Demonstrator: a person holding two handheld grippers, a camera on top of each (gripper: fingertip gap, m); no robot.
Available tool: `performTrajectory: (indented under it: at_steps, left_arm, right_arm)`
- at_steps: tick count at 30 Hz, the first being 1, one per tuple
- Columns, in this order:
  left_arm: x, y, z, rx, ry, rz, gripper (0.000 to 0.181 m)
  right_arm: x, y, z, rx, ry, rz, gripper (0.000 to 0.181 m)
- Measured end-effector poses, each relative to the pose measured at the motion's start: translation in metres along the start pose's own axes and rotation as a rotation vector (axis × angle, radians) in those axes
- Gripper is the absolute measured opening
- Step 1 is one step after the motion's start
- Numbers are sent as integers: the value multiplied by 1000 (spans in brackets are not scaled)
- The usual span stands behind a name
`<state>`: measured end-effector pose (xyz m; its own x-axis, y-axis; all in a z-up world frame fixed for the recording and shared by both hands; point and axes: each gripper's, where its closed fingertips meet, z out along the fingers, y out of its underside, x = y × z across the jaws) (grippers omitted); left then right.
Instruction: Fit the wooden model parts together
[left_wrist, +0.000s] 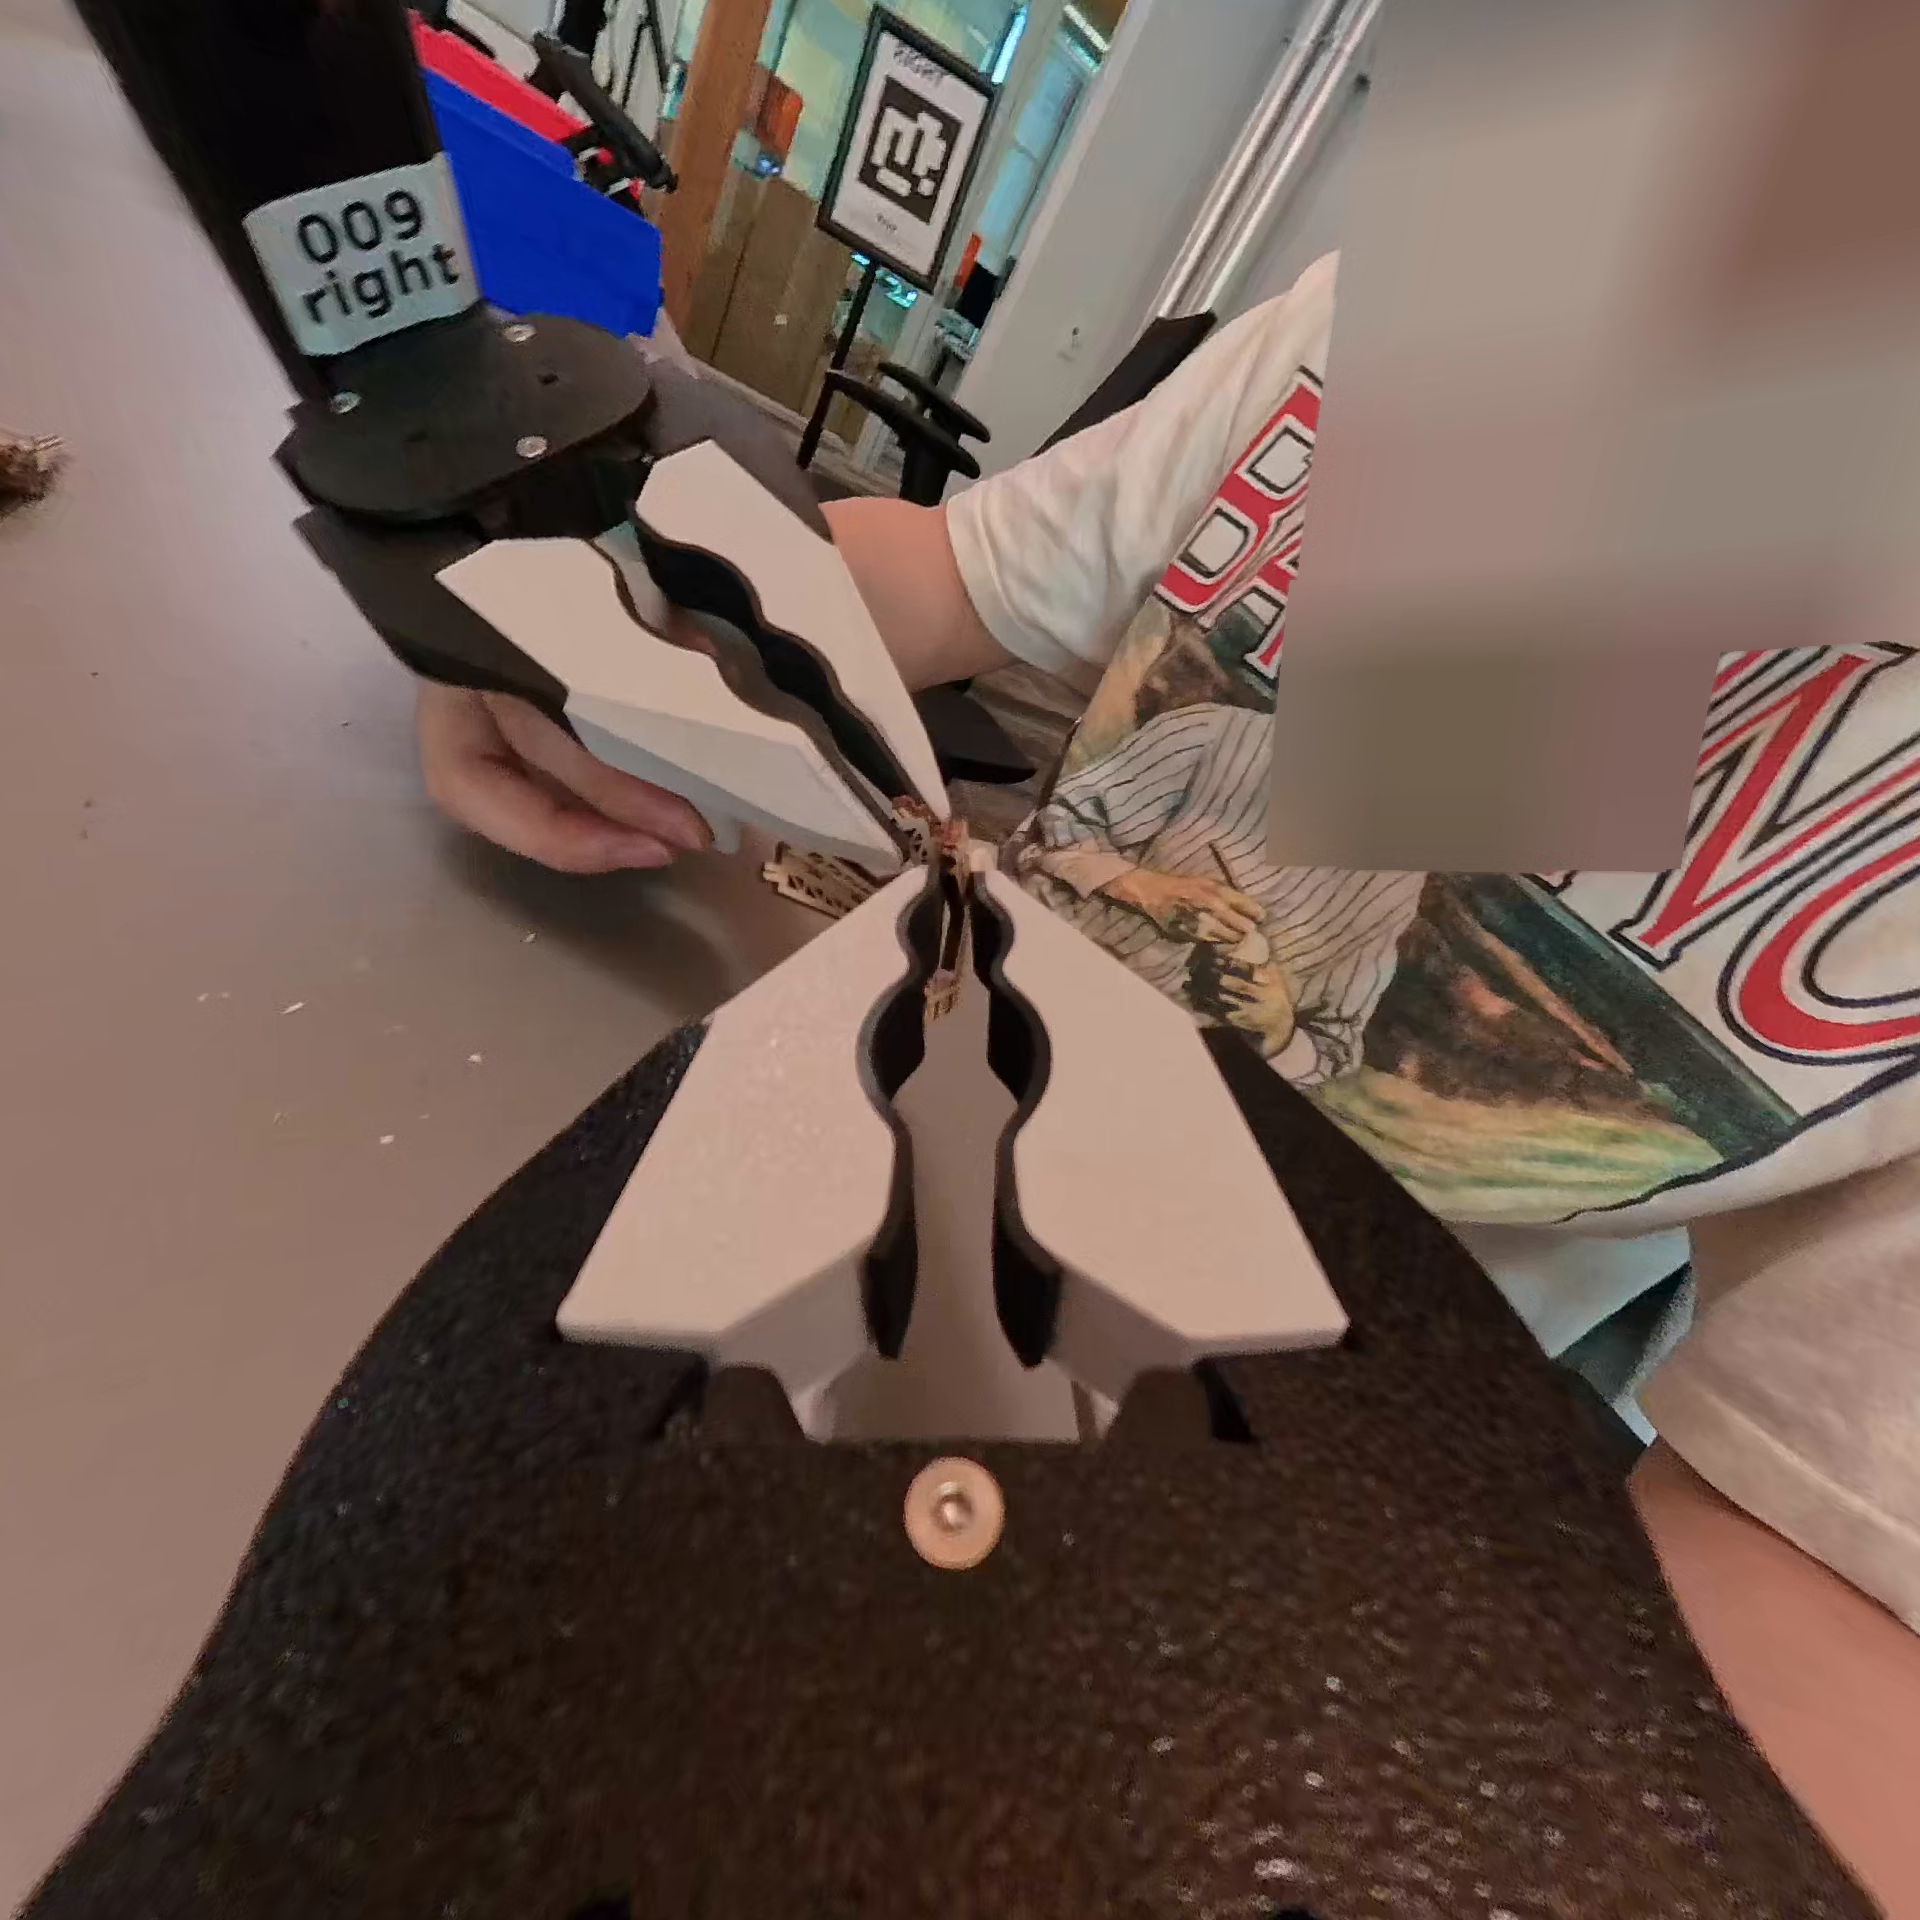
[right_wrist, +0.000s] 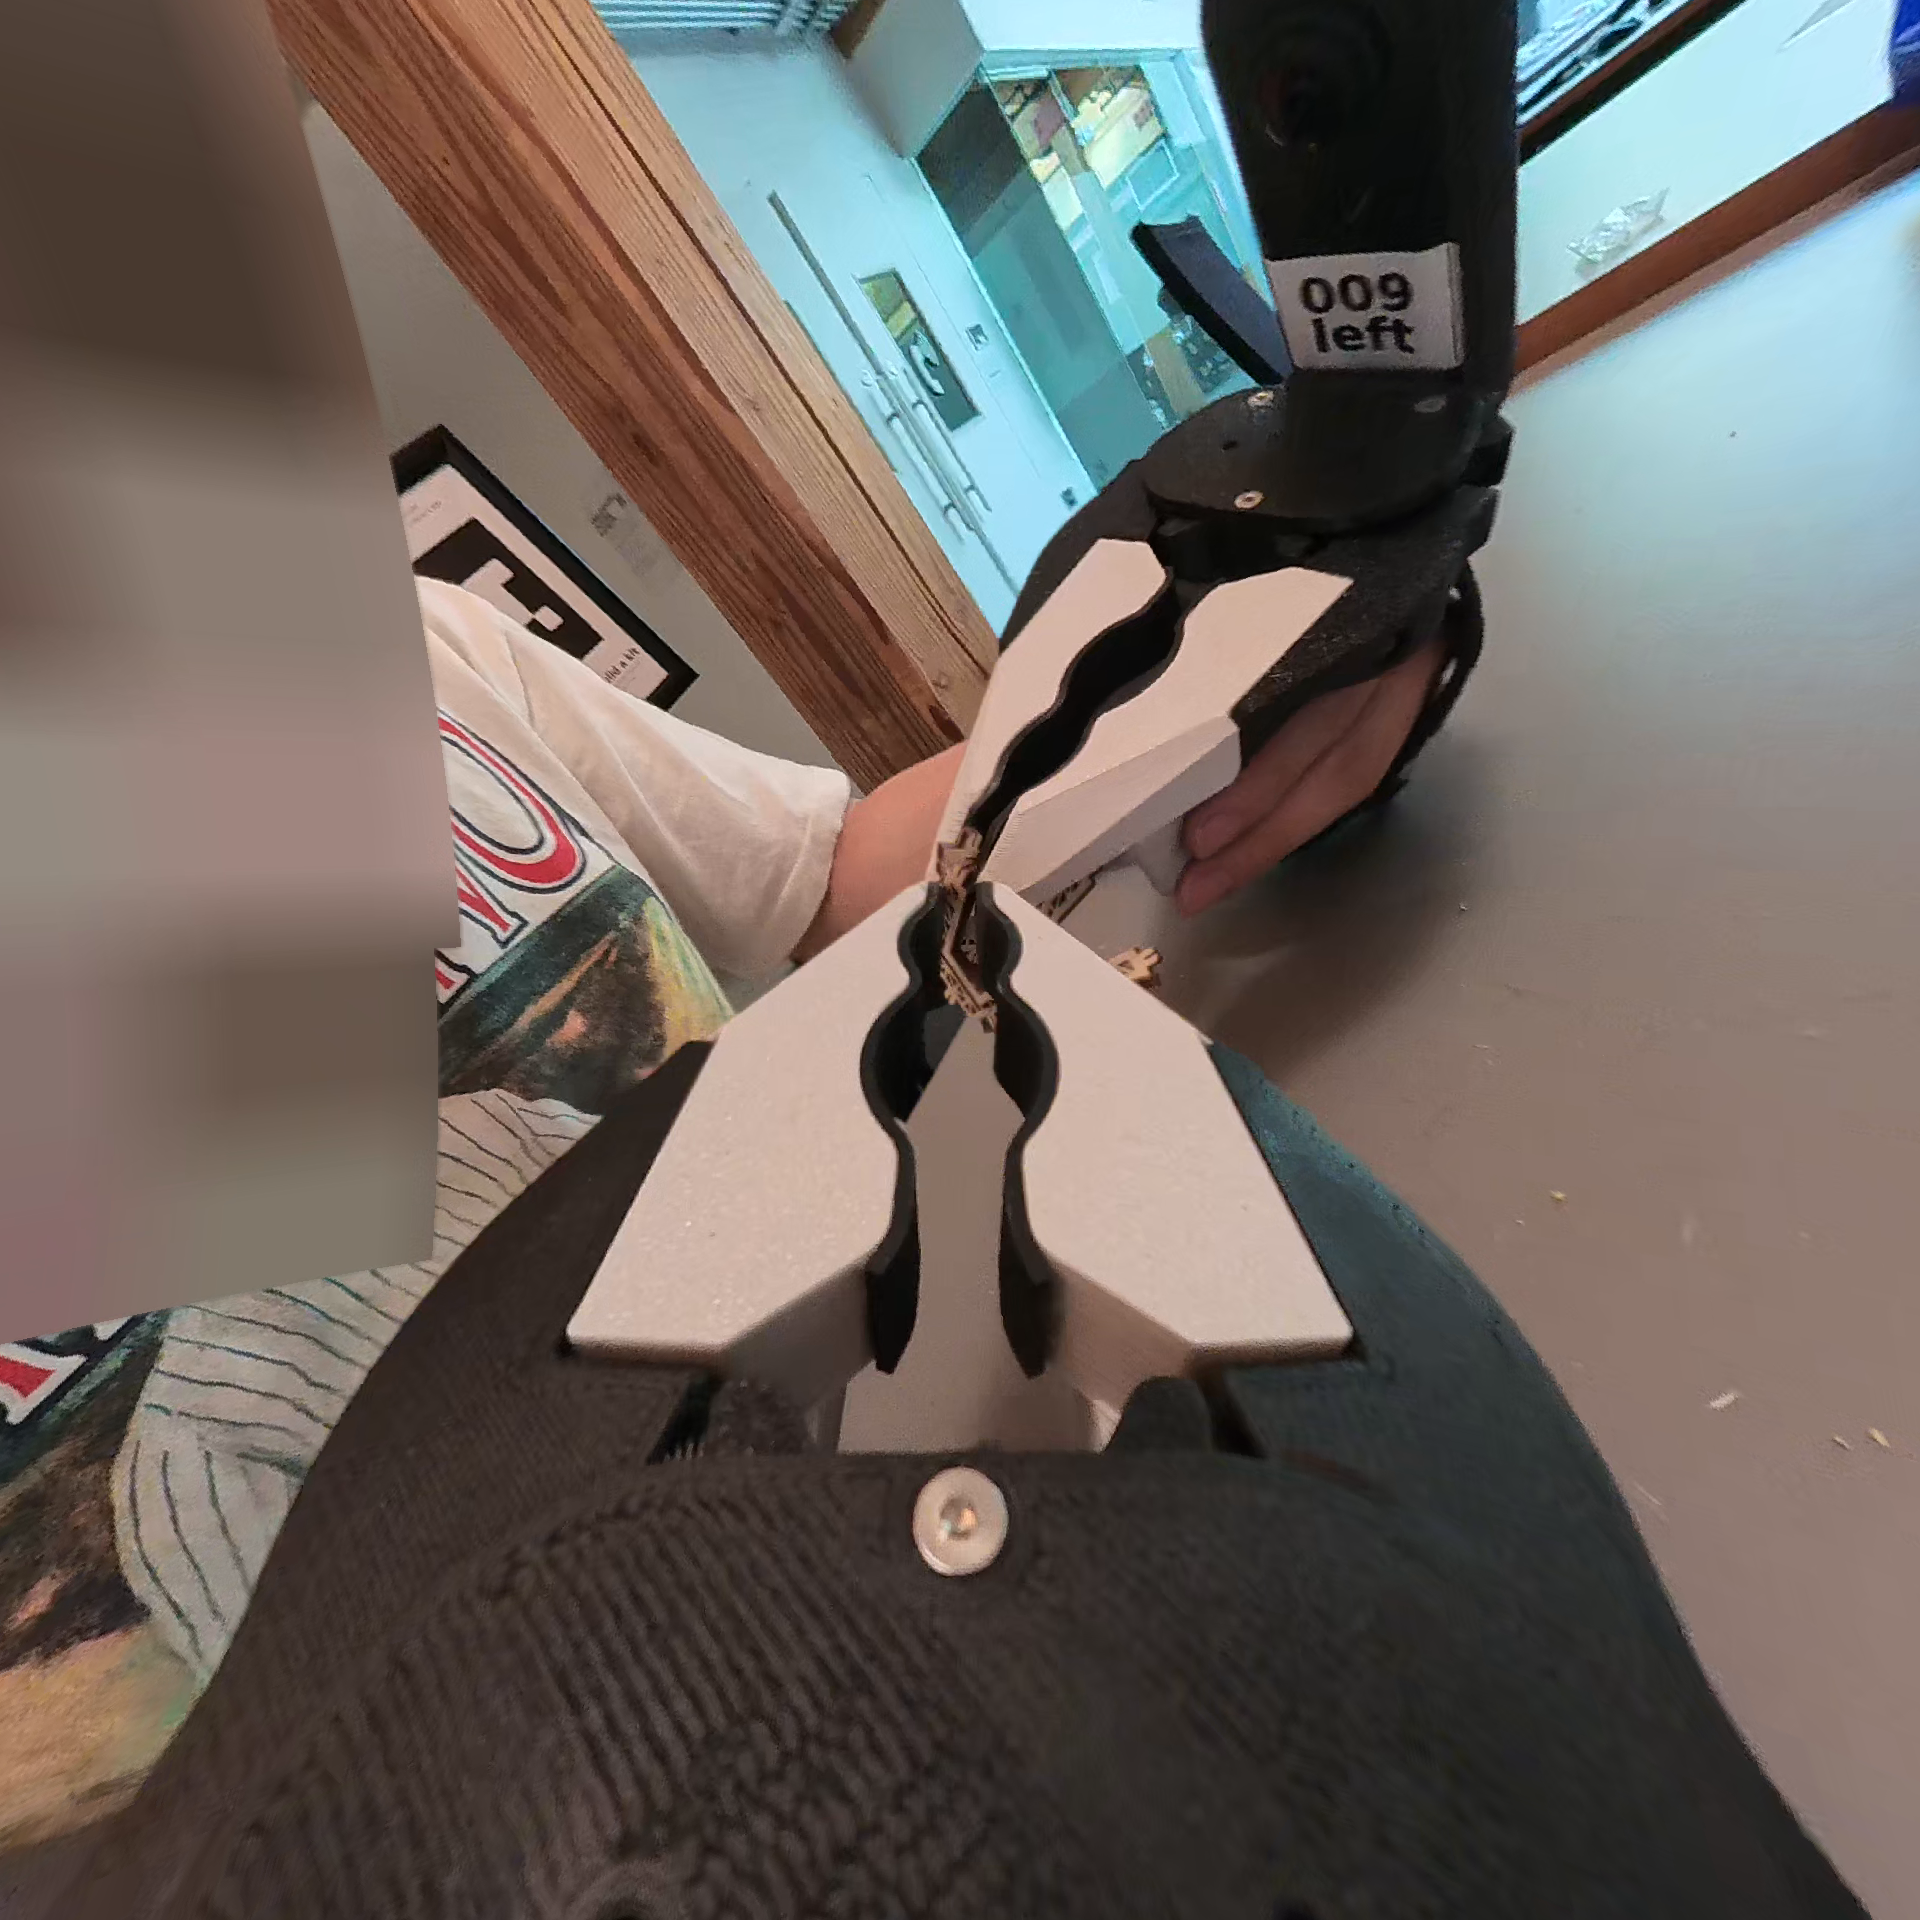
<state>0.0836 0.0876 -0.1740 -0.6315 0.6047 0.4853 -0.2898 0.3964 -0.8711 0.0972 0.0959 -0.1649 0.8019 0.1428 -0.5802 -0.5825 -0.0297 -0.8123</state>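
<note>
In the left wrist view my left gripper (left_wrist: 951, 878) is shut on a thin laser-cut wooden part (left_wrist: 948, 961) that stands on edge between its jaws. The right gripper (left_wrist: 921, 823) comes in from the upper left, shut on another small wooden part (left_wrist: 912, 816). The two sets of tips meet and the parts touch there. In the right wrist view my right gripper (right_wrist: 954, 899) is shut on its wooden part (right_wrist: 966, 971). The left gripper (right_wrist: 964, 847) reaches in from the upper right with its part (right_wrist: 954, 860). Both are held just above the grey table (left_wrist: 208, 831).
Loose wooden model parts (left_wrist: 821, 878) lie on the table just under the meeting tips, and they also show in the right wrist view (right_wrist: 1138, 961). A person in a white printed shirt (left_wrist: 1455, 1039) sits close behind. Small wood crumbs (right_wrist: 1725, 1401) dot the table (right_wrist: 1558, 935). My two grippers' fingertips are within a few centimetres of each other.
</note>
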Motion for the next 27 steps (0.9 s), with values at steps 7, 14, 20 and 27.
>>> performTrajectory:
  at_steps: [7, 14, 20, 27]
  left_arm:
    - [-19, 0, -10, 27, -60, -175, 1]
    - [-18, 6, -12, -10, -69, -141, 1]
    - [-20, 4, -13, 8, -79, -126, 1]
    - [-29, -1, -16, 20, -173, -64, 6]
  right_arm:
    - [22, -4, -8, 12, 136, 17, 4]
    - [24, 2, -4, -35, 173, -17, 4]
    - [27, 0, -5, -23, 184, -9, 3]
    - [32, -4, -10, 7, 204, 17, 2]
